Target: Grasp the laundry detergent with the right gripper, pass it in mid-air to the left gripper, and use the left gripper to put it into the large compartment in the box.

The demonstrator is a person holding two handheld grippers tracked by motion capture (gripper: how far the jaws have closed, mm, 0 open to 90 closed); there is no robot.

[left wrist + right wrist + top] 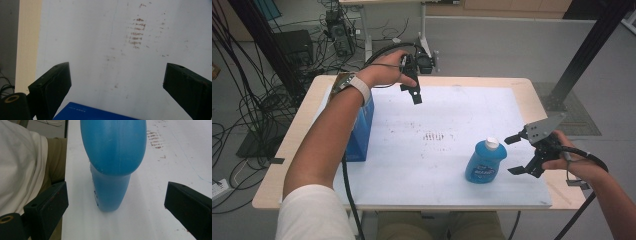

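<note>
Bottle: a blue bottle (482, 163) with a white cap stands upright on the white mat (447, 115), toward the near right part of it; in the right gripper view its blue body (112, 157) rises between the two jaws, touching neither.
Right hand-held gripper (516, 154): held just right of the bottle, level with it, jaws spread wide and pointing at it; nothing gripped.
Left hand-held gripper (414, 92): raised over the far part of the mat, jaws pointing down and spread apart, holding nothing.
Box: a blue box (360, 134) stands at the mat's left edge, under the left forearm; its top edge (92, 113) shows low in the left gripper view.
Counter (532, 95): pale wood, carrying the mat, which bears faint brown marks (434, 136) near its middle.
</note>
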